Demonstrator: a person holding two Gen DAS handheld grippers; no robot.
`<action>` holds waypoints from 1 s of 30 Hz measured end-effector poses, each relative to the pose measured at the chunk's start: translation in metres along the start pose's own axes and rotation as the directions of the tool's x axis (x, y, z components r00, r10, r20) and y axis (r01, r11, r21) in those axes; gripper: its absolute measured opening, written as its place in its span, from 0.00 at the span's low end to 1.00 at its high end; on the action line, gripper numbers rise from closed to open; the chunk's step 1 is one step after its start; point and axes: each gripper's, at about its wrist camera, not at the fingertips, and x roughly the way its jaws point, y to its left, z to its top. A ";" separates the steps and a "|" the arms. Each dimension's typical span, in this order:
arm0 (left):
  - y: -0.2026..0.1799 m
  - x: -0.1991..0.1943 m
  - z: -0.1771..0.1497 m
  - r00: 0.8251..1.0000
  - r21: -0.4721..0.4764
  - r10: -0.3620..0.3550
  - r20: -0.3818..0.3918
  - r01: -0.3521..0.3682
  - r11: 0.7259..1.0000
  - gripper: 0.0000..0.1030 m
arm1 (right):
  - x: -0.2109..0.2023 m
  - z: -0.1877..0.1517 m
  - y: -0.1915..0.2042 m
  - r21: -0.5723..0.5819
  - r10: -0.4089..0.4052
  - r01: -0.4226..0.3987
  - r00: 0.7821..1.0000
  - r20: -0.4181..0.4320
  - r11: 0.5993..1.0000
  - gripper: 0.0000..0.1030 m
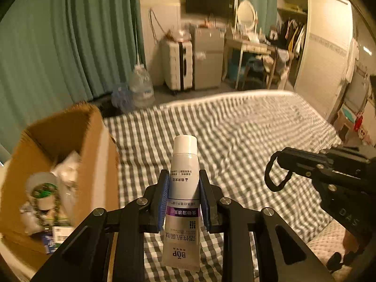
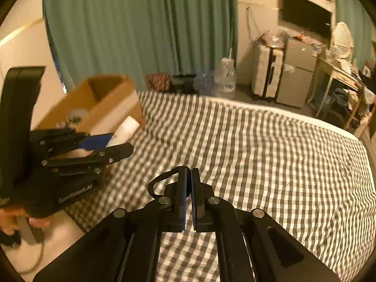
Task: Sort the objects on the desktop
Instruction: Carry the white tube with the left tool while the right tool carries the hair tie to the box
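The white plastic tube with a purple band and dark letters (image 1: 182, 202) sits right between the 2 blue pads of the left gripper (image 1: 184, 197), and the jaws are clamped on its sides near the middle. The tube stands almost straight up in the grip, with its round white cap on top pointing away from the camera and its flat crimped end at the bottom, close to the camera (the letters on it read upside down from here). It hangs in the air over the grey and white checked bed cover (image 1: 246, 141), not touching it. In the right wrist view the white cap end pokes out past the left gripper's blue pad (image 2: 99, 139), just in front of the brown cardboard box (image 2: 110, 98). The box stands open at the left edge of the bed and has a roll of clear tape (image 1: 43, 189) and other small white things inside, too blurry to name. The right gripper (image 2: 189, 197) has its 2 jaws pressed together. A thin black cord loop (image 2: 162, 183) sticks out beside its left finger, but I cannot tell if the pads pinch it. A hand (image 2: 14, 221) shows under the left gripper.
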 end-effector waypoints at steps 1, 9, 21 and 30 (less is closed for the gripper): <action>0.003 -0.010 0.001 1.000 -0.002 -0.001 0.017 0.001 1.000 0.24 | -0.008 0.001 0.001 0.022 -0.004 0.004 1.000 0.022 1.000 0.03; 0.003 -0.087 -0.006 0.988 -0.004 0.026 0.154 -0.026 1.000 0.24 | -0.067 0.002 0.013 0.120 -0.033 0.015 0.989 0.146 0.993 0.03; 0.010 -0.150 -0.014 0.964 -0.007 0.051 0.262 -0.051 0.999 0.24 | -0.137 -0.004 0.031 0.212 -0.070 0.010 0.958 0.278 0.977 0.03; 0.043 -0.182 -0.016 0.949 -0.037 0.092 0.303 -0.085 0.996 0.24 | -0.150 0.009 0.048 0.252 -0.057 -0.032 0.939 0.338 0.967 0.03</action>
